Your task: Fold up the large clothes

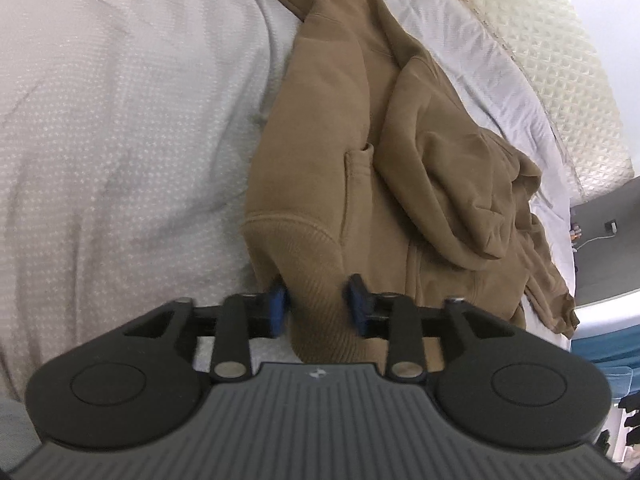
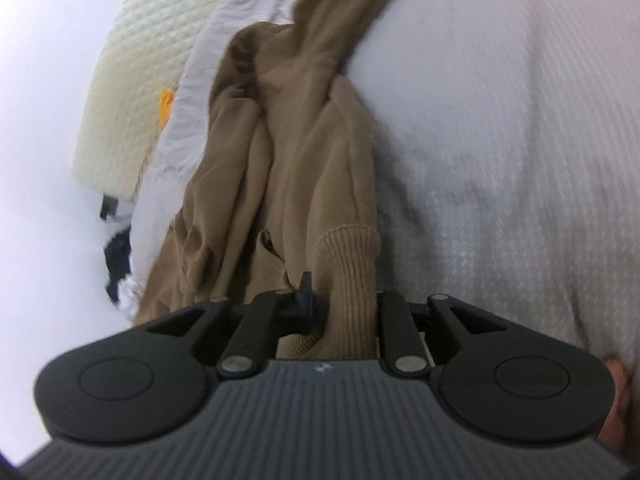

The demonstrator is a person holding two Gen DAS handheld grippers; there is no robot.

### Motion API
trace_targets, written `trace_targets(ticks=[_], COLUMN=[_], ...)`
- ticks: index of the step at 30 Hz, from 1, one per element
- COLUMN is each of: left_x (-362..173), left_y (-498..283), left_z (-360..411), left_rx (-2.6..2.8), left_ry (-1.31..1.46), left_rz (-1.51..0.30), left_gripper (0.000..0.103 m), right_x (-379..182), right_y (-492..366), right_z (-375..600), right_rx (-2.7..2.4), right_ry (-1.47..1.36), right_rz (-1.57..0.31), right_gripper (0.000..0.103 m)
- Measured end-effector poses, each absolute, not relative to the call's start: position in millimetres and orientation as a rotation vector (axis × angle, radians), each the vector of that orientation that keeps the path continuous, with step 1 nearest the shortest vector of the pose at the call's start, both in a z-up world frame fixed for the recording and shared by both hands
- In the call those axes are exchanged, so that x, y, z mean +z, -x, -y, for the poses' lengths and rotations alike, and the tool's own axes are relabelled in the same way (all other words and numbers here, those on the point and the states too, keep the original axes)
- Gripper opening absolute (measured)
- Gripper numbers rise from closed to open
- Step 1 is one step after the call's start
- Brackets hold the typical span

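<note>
So the brown hoodie is sprawled on the bed, over the pale textured bedspread, hood flopped onto the body and the far side pretty bunched up. The left tool has its blue pads on either side of the ribbed hem band and looks clamped on it, with the rib squeezed between them. The right tool is pinched on ribbed edge too, on the rumpled end of the garment, though its right finger is hidden behind the fabric. My read is this is the spread-it-flat stage before any real fold. To do it well, I'd keep both grips on the thick ribbing since it won't slip like the fleece, pull the two ends apart until the hem goes taut, then lift a little and lay it down so the wrinkles drop out. Watch the hood and sleeves, they'll likely tuck under if it gets dragged instead of lifted.
</note>
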State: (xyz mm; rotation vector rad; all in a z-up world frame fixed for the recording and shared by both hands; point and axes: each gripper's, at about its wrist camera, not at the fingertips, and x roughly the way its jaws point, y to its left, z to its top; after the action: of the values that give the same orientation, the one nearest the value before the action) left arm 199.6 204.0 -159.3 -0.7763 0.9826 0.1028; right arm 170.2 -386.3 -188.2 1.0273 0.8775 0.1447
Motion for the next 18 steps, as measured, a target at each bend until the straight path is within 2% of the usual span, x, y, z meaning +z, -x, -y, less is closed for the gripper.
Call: trace_targets(ticks=[1,2,3,4,6,11,18], left_x=[-156.7,-152.4,-150.3,-146.8,-138.2,-109.4,-70.9], left_y=[-197.1,-195.0,-192.4,-189.4,-181.0,-168.7,-159.8], left_z=[-205.3,-208.6,-210.1,-214.1,-219.5,-204.7,-137.3], left_rx=[0.109,0.111,0.112,0.109,0.101,0.085,0.005], left_ry=[0.771,0.764,0.767,0.78,0.801,0.705,0.437], left_rz=[-0.981,-0.976,-0.973,-0.966,-0.951,-0.894,-0.764], left_gripper=[0.054,0.063,0.07,0.071,0.074,0.075,0.075], right_x=[-190.6,-191.9,-192.4,-191.7,-187.8,-159.1,-109.7], right_y=[-169.8,-169.4,-168.5,-166.5,-162.6,-152.4,-138.4], right_z=[388.6,391.5,392.3,394.5,397.6,394.8,360.9], right_rx=[0.14,0.133,0.117,0.09,0.022,-0.066,0.017], right_ry=[-1.055,-1.071,-1.082,-1.086,-1.079,-0.936,-0.598], right_rz=[-0.885,-0.89,-0.896,-0.893,-0.876,-0.753,-0.558], right_gripper=[0.019,0.024,0.035,0.041,0.071,0.074,0.074])
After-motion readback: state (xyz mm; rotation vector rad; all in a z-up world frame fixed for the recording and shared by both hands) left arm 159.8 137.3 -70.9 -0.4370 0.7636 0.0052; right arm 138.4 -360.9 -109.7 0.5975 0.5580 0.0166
